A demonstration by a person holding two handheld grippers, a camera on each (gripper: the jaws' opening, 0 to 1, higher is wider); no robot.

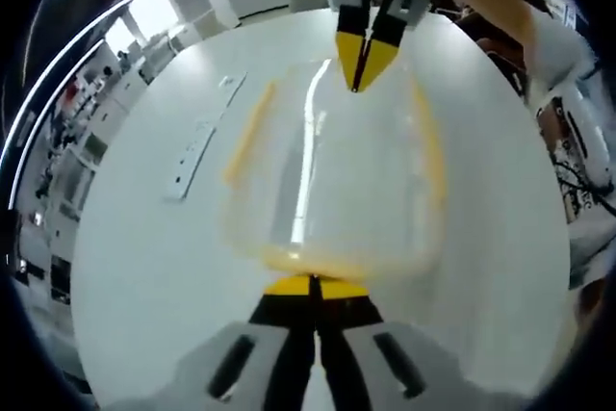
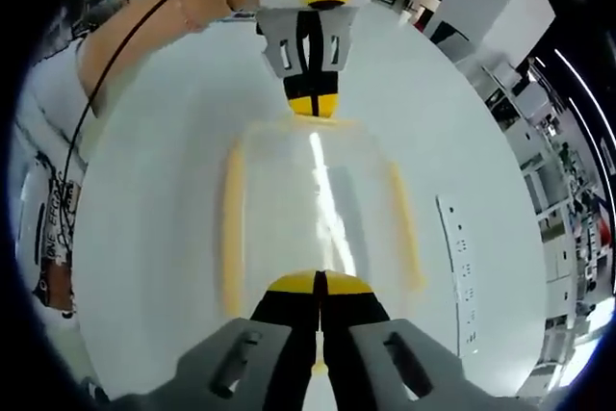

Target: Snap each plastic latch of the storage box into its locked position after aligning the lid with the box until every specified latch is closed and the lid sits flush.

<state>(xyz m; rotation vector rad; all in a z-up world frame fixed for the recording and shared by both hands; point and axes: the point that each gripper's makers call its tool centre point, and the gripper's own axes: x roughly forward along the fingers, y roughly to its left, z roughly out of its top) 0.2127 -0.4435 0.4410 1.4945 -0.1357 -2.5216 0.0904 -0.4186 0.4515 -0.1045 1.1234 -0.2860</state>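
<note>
A clear storage box (image 1: 327, 170) with its lid on lies lengthwise on the white round table (image 1: 144, 267). Long yellow latches run along its sides (image 1: 248, 137) (image 1: 430, 146). My left gripper (image 1: 314, 285) is shut, its yellow tips against the box's near end. Across the box, my right gripper (image 1: 360, 63) points down at the far end, jaws together. In the right gripper view the same box (image 2: 318, 190) lies between my shut right gripper (image 2: 317, 283) and the left gripper (image 2: 313, 105), with a yellow latch on each side (image 2: 231, 238) (image 2: 405, 228). I cannot tell whether the latches are locked.
Flat white strips (image 1: 191, 156) (image 2: 460, 249) lie on the table beside the box. A person's bare arm (image 2: 144, 21) and sleeve (image 1: 553, 40) reach in behind the grippers. Desks and shelves (image 1: 77, 122) stand beyond the table's edge.
</note>
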